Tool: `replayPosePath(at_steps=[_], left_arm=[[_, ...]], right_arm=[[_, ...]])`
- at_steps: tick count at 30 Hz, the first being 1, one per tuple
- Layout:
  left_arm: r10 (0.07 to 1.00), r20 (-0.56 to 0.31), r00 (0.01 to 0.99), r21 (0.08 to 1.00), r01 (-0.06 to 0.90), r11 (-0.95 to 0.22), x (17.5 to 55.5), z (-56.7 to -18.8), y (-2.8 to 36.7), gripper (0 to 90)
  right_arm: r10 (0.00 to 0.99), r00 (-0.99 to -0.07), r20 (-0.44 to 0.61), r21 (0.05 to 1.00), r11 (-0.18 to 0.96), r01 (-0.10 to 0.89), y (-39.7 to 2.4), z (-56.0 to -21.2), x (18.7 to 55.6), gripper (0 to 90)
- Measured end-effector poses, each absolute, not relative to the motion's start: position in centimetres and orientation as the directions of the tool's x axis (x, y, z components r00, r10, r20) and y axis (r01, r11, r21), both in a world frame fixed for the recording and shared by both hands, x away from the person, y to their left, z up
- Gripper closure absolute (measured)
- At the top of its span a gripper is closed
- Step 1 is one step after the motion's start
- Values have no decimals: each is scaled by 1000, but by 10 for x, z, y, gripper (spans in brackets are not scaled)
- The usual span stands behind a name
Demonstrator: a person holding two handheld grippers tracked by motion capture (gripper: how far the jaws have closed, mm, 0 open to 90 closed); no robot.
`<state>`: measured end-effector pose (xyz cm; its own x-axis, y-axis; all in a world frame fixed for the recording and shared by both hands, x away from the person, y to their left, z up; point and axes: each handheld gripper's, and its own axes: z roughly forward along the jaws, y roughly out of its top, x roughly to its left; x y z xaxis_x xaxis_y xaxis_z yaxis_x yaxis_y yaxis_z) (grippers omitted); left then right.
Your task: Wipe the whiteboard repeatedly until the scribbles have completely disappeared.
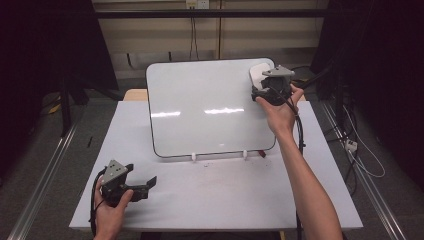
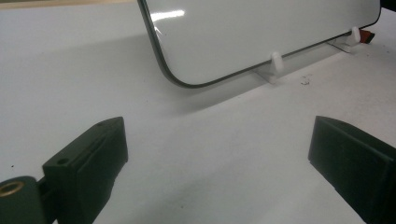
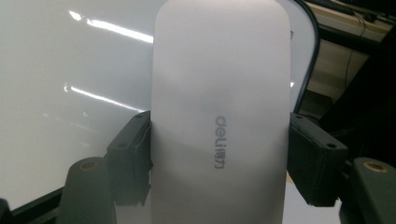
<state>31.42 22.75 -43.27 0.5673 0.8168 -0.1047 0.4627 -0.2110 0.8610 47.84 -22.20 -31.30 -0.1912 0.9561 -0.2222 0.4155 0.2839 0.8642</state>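
L gripper (image 2: 217, 154): jaws wide apart, nothing btwn them, low over white table (image 2: 70, 70). Whiteboard (image 2: 261, 32) ahead, dark-edged, tilted on white clip stands (image 2: 275, 63). Red bit (image 2: 368, 36) at its far corner.

Only legible text: "deli" brand w/ small characters beside it, grey print on the white eraser (image 3: 219, 116), reading sideways.

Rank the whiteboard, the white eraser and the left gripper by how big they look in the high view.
1. whiteboard, by far the largest.
2. left gripper, near the camera, which may flatter it.
3. white eraser, partly hidden behind the right gripper, so its rank is unsure.
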Motion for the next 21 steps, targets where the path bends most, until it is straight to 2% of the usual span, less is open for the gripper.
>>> replayPosePath(at_steps=[10, 21], left_arm=[[818, -102, 567, 862, 461, -212, 314, -432, 227, 47], [816, -101, 569, 863, 458, -212, 313, -432, 228, 47]], right_arm=[[921, -269, -281, 847, 370, 382, -206, -328, 463, 315], [918, -269, -290, 845, 378, 379, -201, -344, 445, 315]])
